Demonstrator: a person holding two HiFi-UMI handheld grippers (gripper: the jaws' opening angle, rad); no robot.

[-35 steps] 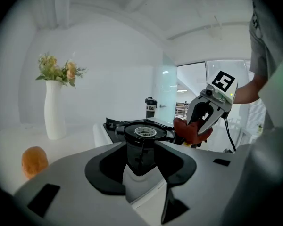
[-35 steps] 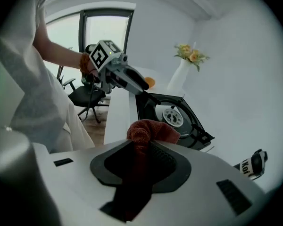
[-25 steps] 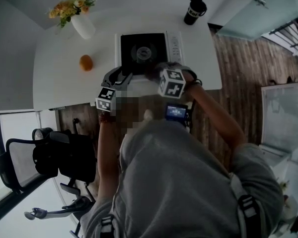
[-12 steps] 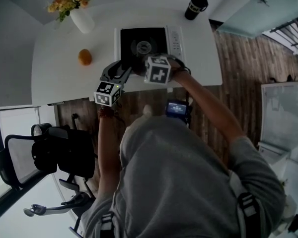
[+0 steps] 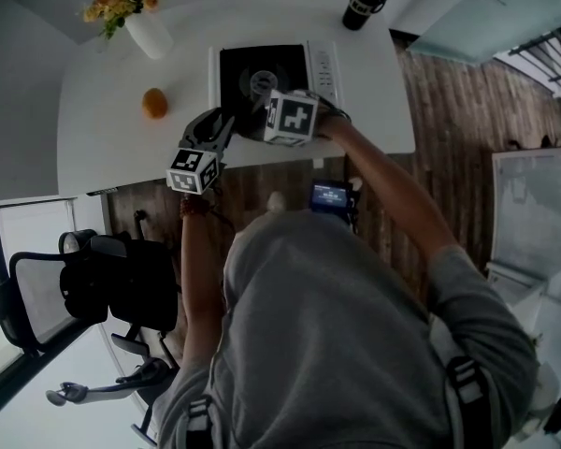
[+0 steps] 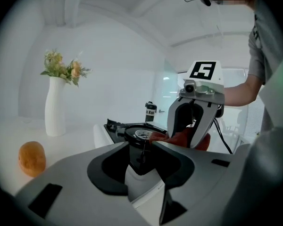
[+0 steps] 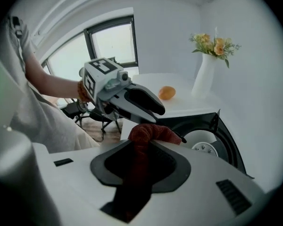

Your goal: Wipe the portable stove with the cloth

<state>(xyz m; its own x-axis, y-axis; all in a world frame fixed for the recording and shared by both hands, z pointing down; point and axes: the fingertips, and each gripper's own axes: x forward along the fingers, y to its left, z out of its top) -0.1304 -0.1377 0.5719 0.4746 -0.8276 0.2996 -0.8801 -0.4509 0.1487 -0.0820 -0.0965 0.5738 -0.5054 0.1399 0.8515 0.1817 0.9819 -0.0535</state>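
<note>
The portable stove, a black top on a white body, sits mid-table. My right gripper is shut on a dark red cloth, whose bunched end lies on the stove's front part beside the burner. Its marker cube hides its jaws in the head view. My left gripper reaches in level at the stove's front left corner. Its jaws have just been closing, with that white edge between them, and they look pressed on it. The cloth also shows in the left gripper view.
A white vase of flowers and an orange fruit stand left of the stove. A black cup is at the table's far right. The table's front edge lies just behind both grippers. An office chair stands lower left.
My right gripper has carried the cloth from the table's front edge forward and left onto the stove's front. The left gripper has kept its place at the stove's corner.
</note>
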